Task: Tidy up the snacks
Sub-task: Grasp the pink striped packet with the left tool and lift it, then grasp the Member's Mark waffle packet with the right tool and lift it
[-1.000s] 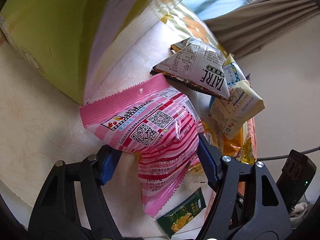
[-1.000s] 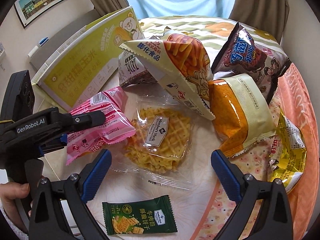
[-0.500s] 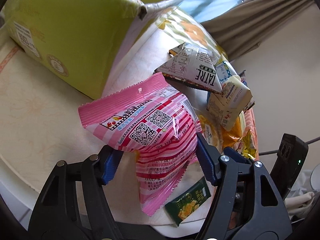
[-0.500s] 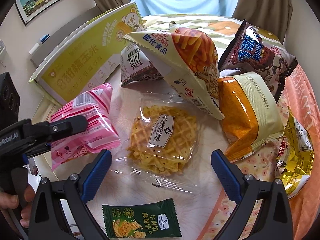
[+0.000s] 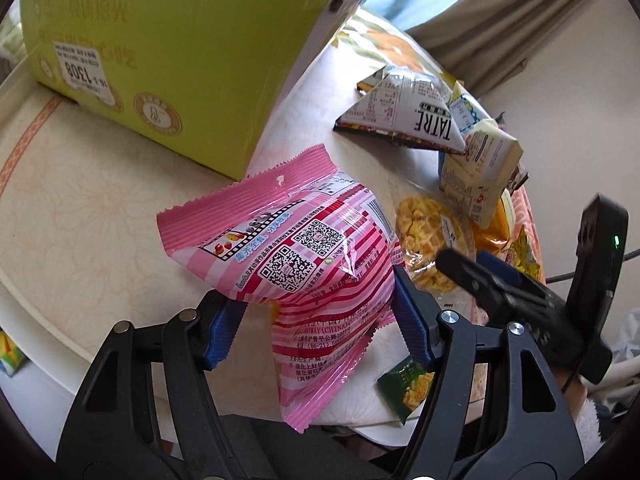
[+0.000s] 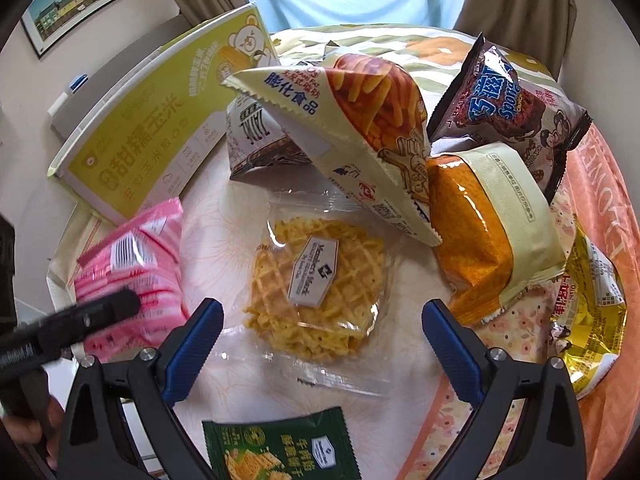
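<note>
1. Pink snack bag (image 5: 296,260) sits clenched between the blue pads of the left claw (image 5: 320,320), raised above the tabletop (image 5: 80,208) just beside the yellow-green box (image 5: 168,52)
2. Right claw (image 6: 320,344) hangs released, its fingers wide apart over the waffle pack (image 6: 316,284)
3. Green cracker packet (image 6: 280,452) lies below the waffle pack, near the table edge
4. Fries bag (image 6: 360,120), orange bag (image 6: 480,248), dark bag (image 6: 516,108) and what looks like a yellow packet (image 6: 592,304) crowd the far side

We see only part of the green cracker pack (image 6: 280,450) — the bottom edge cuts it off.
</note>
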